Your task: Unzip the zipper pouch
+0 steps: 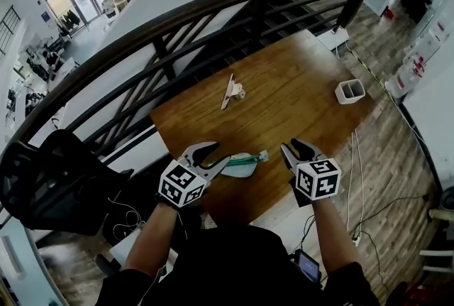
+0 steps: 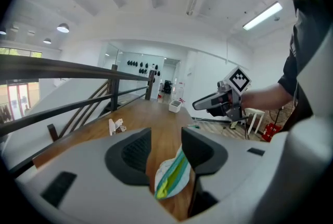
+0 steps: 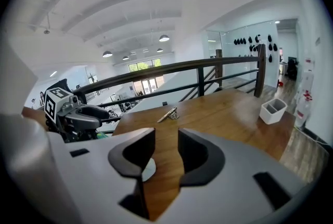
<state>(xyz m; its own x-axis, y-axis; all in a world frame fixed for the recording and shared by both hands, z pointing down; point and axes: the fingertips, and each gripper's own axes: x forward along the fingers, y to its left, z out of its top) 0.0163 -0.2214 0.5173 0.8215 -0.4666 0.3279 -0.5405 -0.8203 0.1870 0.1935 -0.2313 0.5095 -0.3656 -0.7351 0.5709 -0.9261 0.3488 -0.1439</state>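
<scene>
The left tool (image 1: 218, 154) and right tool (image 1: 289, 147) are hovering over the near edge of the wooden desk (image 1: 284, 102), each with its jaws released and gripping nothing. The zipper pouch (image 1: 240, 165), white with green and teal stripes, is lying flat on the desk between them, closest to the left tool's tips. Farther back, a small white clip (image 1: 232, 91) and a white two-slot container (image 1: 350, 91) are sitting well apart.
</scene>
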